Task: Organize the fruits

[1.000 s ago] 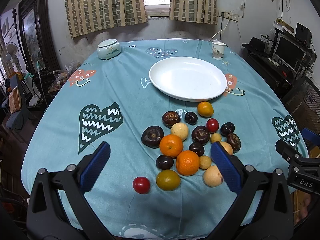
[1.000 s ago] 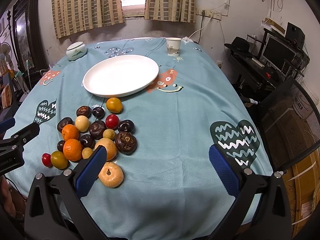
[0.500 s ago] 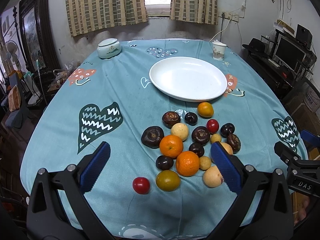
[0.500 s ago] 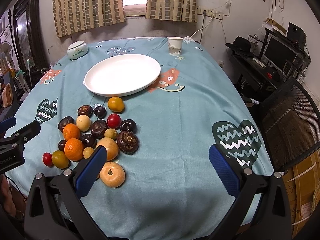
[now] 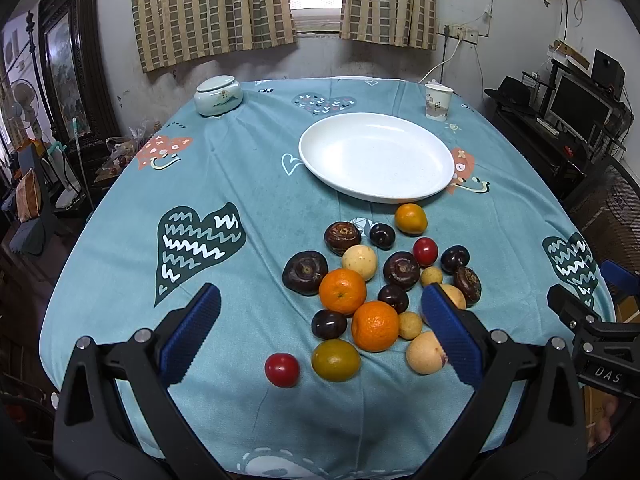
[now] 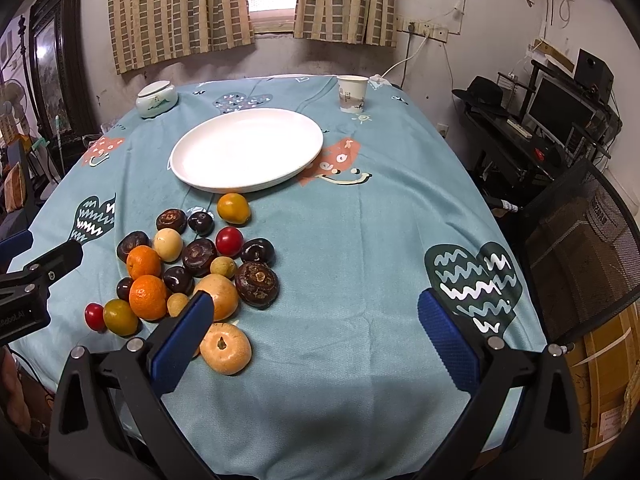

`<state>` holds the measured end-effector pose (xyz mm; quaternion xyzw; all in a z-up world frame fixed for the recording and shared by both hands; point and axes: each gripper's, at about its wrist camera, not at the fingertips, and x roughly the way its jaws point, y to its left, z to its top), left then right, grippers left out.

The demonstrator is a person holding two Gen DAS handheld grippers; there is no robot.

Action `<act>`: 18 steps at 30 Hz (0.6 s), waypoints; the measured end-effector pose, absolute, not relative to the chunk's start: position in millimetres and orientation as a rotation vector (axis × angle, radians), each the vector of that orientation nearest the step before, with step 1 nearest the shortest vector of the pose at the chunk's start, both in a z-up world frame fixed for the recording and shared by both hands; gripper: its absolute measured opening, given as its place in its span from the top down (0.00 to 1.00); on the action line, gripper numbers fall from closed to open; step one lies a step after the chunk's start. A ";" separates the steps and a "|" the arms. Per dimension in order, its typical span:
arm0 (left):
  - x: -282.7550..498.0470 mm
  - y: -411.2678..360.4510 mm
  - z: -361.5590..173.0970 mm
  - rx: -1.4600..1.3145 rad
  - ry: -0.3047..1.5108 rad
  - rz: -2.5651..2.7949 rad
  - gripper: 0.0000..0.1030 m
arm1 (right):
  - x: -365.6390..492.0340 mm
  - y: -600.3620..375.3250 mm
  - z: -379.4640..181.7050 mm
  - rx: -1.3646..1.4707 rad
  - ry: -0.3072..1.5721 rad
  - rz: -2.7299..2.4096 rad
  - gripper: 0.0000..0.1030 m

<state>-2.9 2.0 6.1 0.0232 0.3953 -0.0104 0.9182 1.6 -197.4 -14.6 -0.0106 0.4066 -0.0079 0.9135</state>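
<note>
A pile of fruit lies on the teal tablecloth near the front edge: two oranges (image 5: 343,291), dark mangosteens (image 5: 305,266), red cherry tomatoes (image 5: 282,369), a green-yellow citrus (image 5: 335,359) and pale yellow fruits (image 6: 225,347). A large empty white plate (image 5: 376,156) sits behind the pile; it also shows in the right wrist view (image 6: 247,149). My left gripper (image 5: 320,336) is open and empty, hovering just in front of the pile. My right gripper (image 6: 312,340) is open and empty, to the right of the pile, its left finger next to a pale fruit.
A lidded ceramic jar (image 5: 218,95) stands at the back left and a paper cup (image 5: 437,101) at the back right. A desk with a monitor (image 6: 560,110) and a mesh chair (image 6: 580,248) stand right of the table.
Both grippers have drifted slightly; the right view has shifted a little toward the fruit. No fruit has moved and both grippers stay open.
</note>
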 end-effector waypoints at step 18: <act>-1.3 1.2 8.3 0.042 0.806 -0.024 0.02 | 1.6 -197.7 -14.0 0.016 0.849 0.013 0.01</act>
